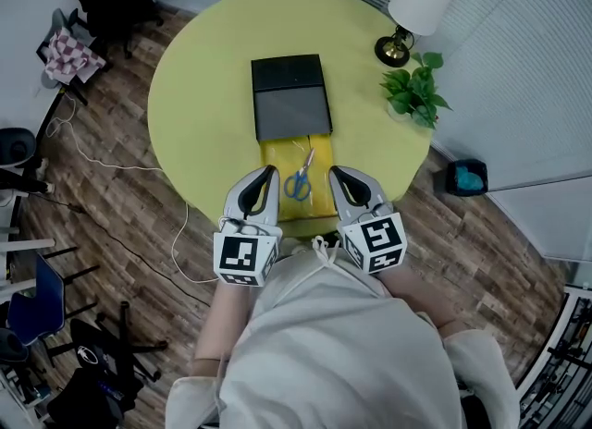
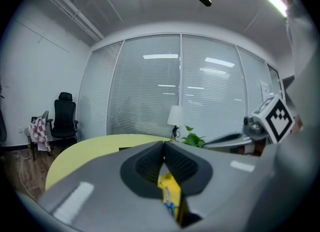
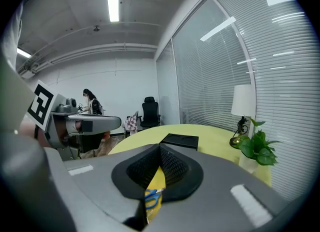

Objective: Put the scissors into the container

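Blue-handled scissors (image 1: 299, 180) lie on a yellow tray-like surface (image 1: 277, 154) that adjoins the near side of a flat black container (image 1: 290, 96) on the round yellow table (image 1: 194, 94). My left gripper (image 1: 269, 173) hovers just left of the scissors, my right gripper (image 1: 335, 173) just right of them. Both are shut and hold nothing. In the left gripper view the scissors (image 2: 171, 207) show below the closed jaws. The right gripper view shows the scissors (image 3: 152, 196) the same way, with the black container (image 3: 180, 140) beyond.
A white-shaded lamp (image 1: 413, 11) and a potted green plant (image 1: 414, 92) stand at the table's far right edge. A black office chair (image 2: 63, 118) and a cable on the wooden floor (image 1: 102, 164) lie to the left of the table. Window blinds (image 2: 160, 96) run behind it.
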